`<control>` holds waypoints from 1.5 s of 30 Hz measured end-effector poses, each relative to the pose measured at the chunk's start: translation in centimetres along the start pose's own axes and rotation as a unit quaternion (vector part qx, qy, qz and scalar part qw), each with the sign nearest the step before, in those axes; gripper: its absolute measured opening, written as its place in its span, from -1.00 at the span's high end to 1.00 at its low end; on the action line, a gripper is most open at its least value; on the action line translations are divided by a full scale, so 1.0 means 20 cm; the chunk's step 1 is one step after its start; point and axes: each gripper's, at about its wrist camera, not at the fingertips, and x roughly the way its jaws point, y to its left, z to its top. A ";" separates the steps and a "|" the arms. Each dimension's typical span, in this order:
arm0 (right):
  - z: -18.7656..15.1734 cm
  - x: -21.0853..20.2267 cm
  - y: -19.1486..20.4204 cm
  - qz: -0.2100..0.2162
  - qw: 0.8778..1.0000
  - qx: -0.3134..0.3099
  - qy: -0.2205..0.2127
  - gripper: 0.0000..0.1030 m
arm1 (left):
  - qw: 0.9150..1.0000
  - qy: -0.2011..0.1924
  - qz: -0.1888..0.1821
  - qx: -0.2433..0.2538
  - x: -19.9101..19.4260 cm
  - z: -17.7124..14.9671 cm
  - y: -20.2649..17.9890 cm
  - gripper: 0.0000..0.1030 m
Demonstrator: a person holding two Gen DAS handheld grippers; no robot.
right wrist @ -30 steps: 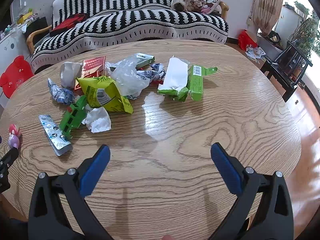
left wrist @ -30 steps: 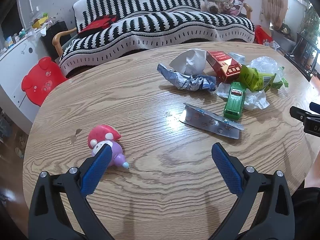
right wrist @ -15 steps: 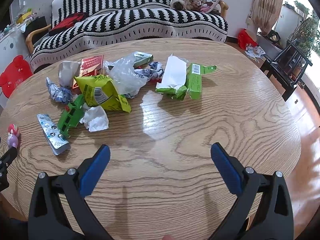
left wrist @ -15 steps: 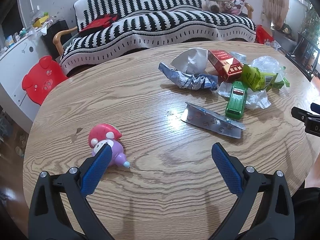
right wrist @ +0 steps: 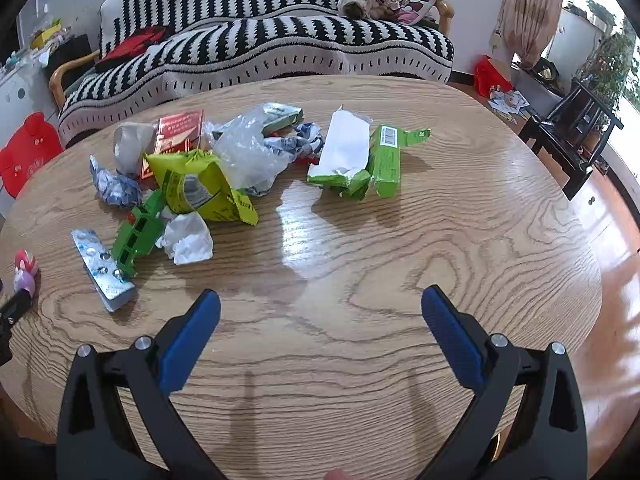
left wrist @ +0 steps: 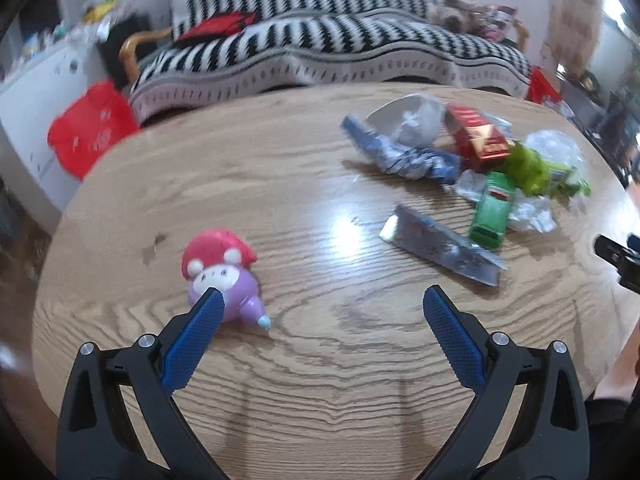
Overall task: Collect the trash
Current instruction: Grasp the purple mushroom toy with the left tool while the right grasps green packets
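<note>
Left claw [left wrist: 320, 300] advanced toward mushroom toy [left wrist: 220, 272]; right claw [right wrist: 320, 300] edged nearer trash pile [right wrist: 200, 184]

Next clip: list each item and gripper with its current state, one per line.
left gripper: jaws open, empty
right gripper: jaws open, empty
blister pack: flat on table, pills partly used
white paper ball: crumpled
yellow-green snack bag: torn open
green carton: flattened, opened
toy car: on its side
mushroom toy: lying down

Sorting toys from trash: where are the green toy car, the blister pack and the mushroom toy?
green toy car [right wrist: 138, 232]: right wrist view, on its roof.
blister pack [right wrist: 103, 270]: right wrist view, mid foil face.
mushroom toy [left wrist: 216, 254]: left wrist view, on its red cap.
</note>
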 end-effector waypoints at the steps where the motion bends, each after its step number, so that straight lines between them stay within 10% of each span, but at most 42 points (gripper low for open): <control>1: 0.00 0.01 -0.01 0.003 1.000 0.003 0.000 -0.89 | 1.000 0.008 -0.001 -0.014 0.02 0.00 0.03 -0.88; 15: 0.32 0.36 -0.27 -0.049 0.998 0.016 0.041 -0.89 | 0.989 0.057 0.030 -0.133 0.24 0.05 0.34 -0.88; 45: 0.54 0.78 -0.31 0.002 0.997 0.015 0.072 -0.90 | 0.993 0.058 0.042 -0.097 0.39 0.05 0.35 -0.88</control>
